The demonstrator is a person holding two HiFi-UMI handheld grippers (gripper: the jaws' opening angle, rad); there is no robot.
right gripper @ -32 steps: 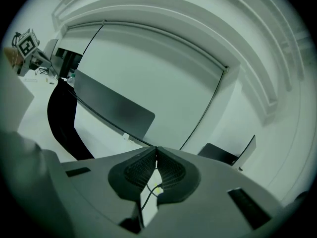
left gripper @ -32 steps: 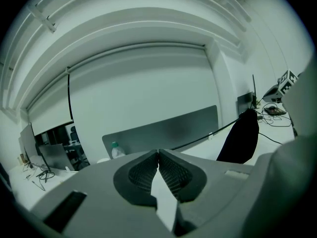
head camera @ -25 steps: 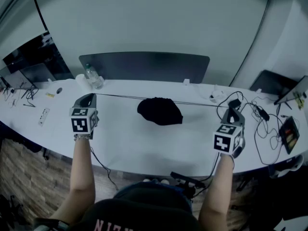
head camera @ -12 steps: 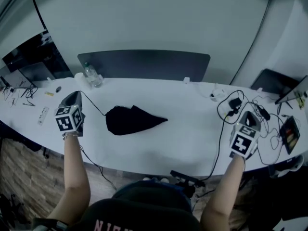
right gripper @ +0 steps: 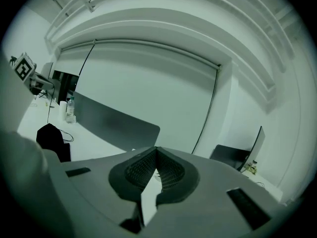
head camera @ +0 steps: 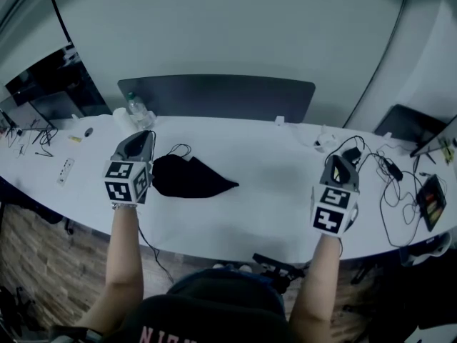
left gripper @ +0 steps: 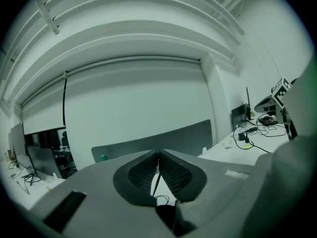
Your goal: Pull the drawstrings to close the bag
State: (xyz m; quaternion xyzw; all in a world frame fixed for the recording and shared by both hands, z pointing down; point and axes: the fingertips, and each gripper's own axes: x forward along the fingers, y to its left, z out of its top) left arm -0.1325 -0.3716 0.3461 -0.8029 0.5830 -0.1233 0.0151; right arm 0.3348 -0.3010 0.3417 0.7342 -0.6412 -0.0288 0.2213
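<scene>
We find the left gripper (left gripper: 158, 153) with its jaws pressed together on a thin dark drawstring (left gripper: 155, 183), which runs down between the ribbed black pads (left gripper: 173, 175). The right gripper (right gripper: 156, 149) has its jaws met at the tips, with nothing between them. The black cloth bag (head camera: 191, 179) lies crumpled, tapering to a point, on the smooth white table (head camera: 257, 213), just beside the left gripper.
</scene>
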